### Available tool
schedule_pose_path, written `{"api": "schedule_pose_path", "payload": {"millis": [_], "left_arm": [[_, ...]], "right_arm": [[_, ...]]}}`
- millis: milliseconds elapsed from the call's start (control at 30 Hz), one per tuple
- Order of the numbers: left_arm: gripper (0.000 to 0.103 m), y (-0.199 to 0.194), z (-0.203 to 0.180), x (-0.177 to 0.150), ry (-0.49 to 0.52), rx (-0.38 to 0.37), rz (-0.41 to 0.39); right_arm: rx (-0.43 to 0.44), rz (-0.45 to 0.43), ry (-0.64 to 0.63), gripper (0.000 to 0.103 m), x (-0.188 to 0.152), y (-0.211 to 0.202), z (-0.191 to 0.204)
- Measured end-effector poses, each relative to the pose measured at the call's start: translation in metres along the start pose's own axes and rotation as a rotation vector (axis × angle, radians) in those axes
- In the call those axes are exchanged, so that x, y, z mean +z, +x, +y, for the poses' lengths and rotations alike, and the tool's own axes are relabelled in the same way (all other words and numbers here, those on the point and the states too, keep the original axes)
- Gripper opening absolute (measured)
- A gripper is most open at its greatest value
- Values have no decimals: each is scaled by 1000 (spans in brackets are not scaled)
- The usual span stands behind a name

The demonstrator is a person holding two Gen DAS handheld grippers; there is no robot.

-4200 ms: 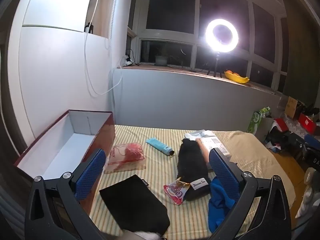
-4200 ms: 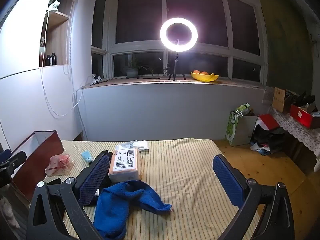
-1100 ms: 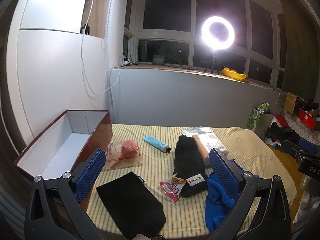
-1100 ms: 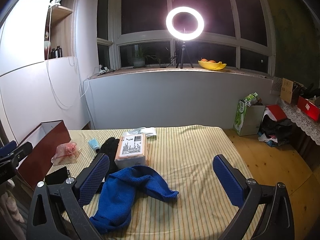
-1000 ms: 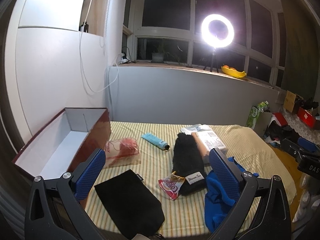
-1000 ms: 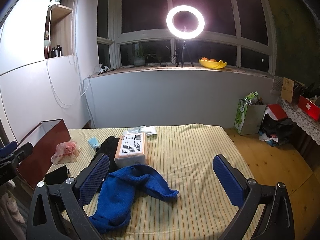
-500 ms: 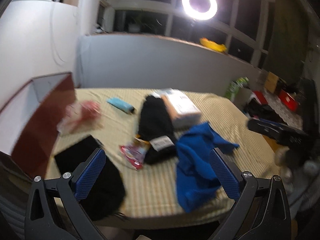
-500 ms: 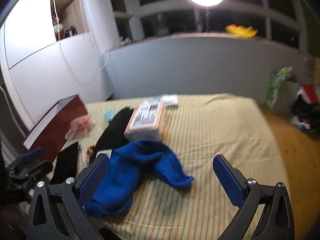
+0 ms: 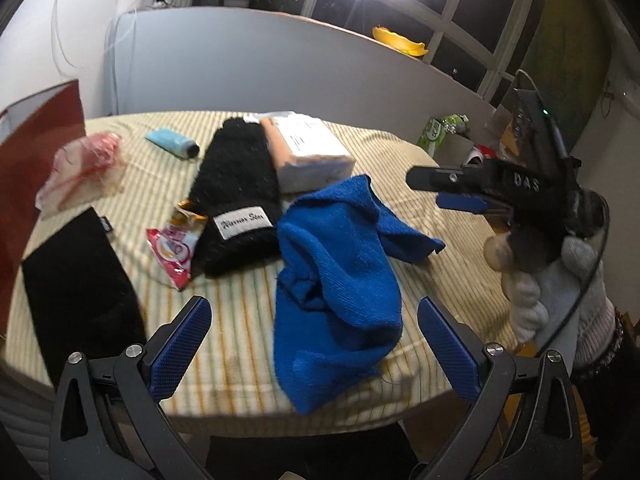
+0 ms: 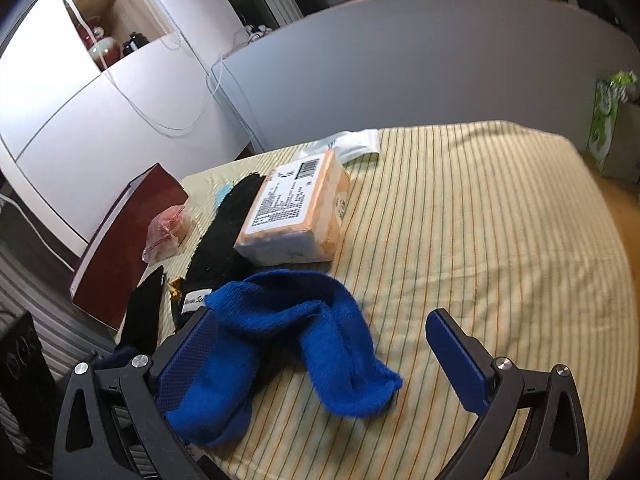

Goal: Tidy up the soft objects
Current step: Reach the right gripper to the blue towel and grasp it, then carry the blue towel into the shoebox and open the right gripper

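Blue towel [image 9: 336, 276]: crumpled on the striped table [image 10: 480, 220] near its front edge; the long axis runs from the front edge back toward the pack, with a flap folded off to the right.
Towel, right wrist view [image 10: 280, 336]: the left end is partly covered by the gripper's left finger, so that edge cannot be traced.
Left gripper [image 9: 314, 356]: jaws spread wide, nothing between the pads; it hangs above the front edge with the towel lying between the fingers.
Right gripper [image 10: 320, 364]: jaws released and wide, nothing gripped; the towel lies below and between the fingers.
Right gripper, left wrist view [image 9: 460, 190]: seen side-on at the right, held by a gloved hand [image 9: 540, 276]; the finger gap is hard to read from here.
Black scarf [image 9: 240, 192]: just left of the towel, long axis front to back, white label at the near end.
Pack [image 10: 296, 212]: orange-wrapped, behind the towel, beside the scarf.
Snack packet [image 9: 176, 244]: partly tucked under the scarf's near end.
Black pouch [image 9: 80, 292]: far left, blurred.
Red box [image 10: 124, 248]: cut off at the left edge; inside not visible.
Blue tube [image 9: 172, 143]: behind the scarf's left side, tilted.
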State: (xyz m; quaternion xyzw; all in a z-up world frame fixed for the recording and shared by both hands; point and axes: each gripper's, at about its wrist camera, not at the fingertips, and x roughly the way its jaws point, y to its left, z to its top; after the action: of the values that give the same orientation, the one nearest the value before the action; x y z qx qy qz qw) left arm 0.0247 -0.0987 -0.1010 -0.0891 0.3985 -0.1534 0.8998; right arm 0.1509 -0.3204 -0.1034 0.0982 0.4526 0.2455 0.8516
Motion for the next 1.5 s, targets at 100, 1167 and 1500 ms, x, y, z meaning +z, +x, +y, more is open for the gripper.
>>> {"api": "schedule_pose_path", "payload": {"millis": [100, 1167, 1500], "left_arm": [[99, 7, 1, 0, -12, -8, 13], [34, 56, -1, 22, -40, -217, 89], [34, 3, 13, 34, -43, -236, -16]], "right_arm": [[20, 39, 26, 102, 6, 10, -9], [335, 297, 91, 29, -23, 57, 37], [352, 233, 32, 24, -15, 35, 87]]}}
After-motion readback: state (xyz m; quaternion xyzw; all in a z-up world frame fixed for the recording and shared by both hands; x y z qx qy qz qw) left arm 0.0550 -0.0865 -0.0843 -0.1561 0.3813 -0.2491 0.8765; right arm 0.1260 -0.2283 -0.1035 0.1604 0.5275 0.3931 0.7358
